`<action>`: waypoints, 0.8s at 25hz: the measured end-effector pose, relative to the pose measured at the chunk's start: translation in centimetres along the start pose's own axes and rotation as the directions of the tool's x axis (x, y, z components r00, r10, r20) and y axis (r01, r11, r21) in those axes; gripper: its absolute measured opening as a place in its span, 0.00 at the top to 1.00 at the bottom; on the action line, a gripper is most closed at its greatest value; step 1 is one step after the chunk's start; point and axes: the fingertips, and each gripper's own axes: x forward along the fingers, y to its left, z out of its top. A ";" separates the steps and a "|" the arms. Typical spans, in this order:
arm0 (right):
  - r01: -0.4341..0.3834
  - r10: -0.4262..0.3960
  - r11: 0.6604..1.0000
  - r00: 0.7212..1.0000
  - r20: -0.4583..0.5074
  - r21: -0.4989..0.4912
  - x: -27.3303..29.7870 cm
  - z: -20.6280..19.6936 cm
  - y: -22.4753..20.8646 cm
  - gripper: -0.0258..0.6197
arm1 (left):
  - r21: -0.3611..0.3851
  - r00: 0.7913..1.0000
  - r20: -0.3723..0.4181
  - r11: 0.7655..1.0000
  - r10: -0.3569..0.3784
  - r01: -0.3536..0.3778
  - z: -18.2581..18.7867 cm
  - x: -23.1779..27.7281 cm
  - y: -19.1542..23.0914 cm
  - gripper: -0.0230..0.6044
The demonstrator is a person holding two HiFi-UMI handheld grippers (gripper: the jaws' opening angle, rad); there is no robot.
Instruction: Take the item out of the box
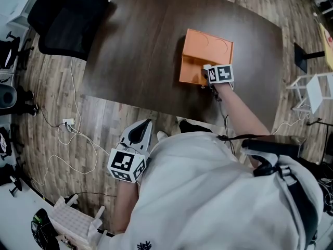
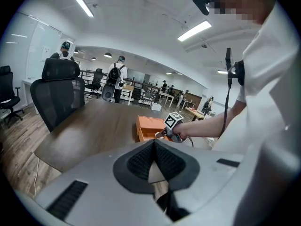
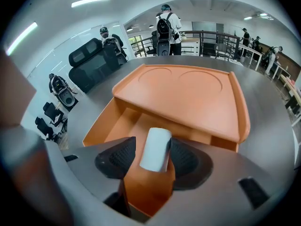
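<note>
The task item is a pale grey, smooth-sided cylindrical object (image 3: 155, 154). It lies inside the open compartment of the orange rectangular cardboard box (image 3: 101, 122), so removal is not yet done. A flat orange panel with 2 round recesses (image 3: 188, 95) covers the box at 12 o'clock of the item. The open compartment occupies the 6 o'clock part.

The right hand-held gripper (image 3: 152, 145) reaches down into this compartment. Its jaws stand wide apart with the item between them. A gap shows between the item and the pad at 9 o'clock, so no grip is established. Remaining steps, as judged: close on the item, lift it clear of the box wall, set it down outside.

The box rests on the dark brown wooden worktop (image 1: 140, 46). The left hand-held gripper (image 2: 154, 142) is held off the worktop at 7 o'clock of the box in the head view. Its jaws are together with nothing between them.

Not visible:
- The lower end of the item, behind the gripper body.
- Contact, if any, at the 3 o'clock pad.
- Most of the item in the head view.
</note>
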 end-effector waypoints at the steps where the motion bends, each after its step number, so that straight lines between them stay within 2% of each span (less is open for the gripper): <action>1: 0.005 -0.005 1.000 1.000 -0.006 -0.001 0.4 0.0 -0.1 0.61 | -0.003 1.000 -0.001 1.000 0.002 -0.002 -0.1 0.1 0.2 0.95; 3: 0.016 -0.016 1.000 1.000 -0.019 -0.009 1.0 -0.2 -0.4 0.61 | -0.010 1.000 -0.002 1.000 0.007 -0.007 -0.2 0.3 0.4 0.95; 7: 0.034 -0.036 0.999 0.999 -0.035 -0.039 1.4 -0.4 -1.0 0.68 | -0.016 1.000 -0.003 1.000 0.015 -0.015 -0.1 0.5 0.4 0.95; 20: 0.014 -0.017 0.996 0.999 -0.034 -0.085 2.0 -0.5 -0.6 0.68 | -0.023 1.000 0.008 0.999 0.024 -0.024 -0.1 0.4 0.9 0.95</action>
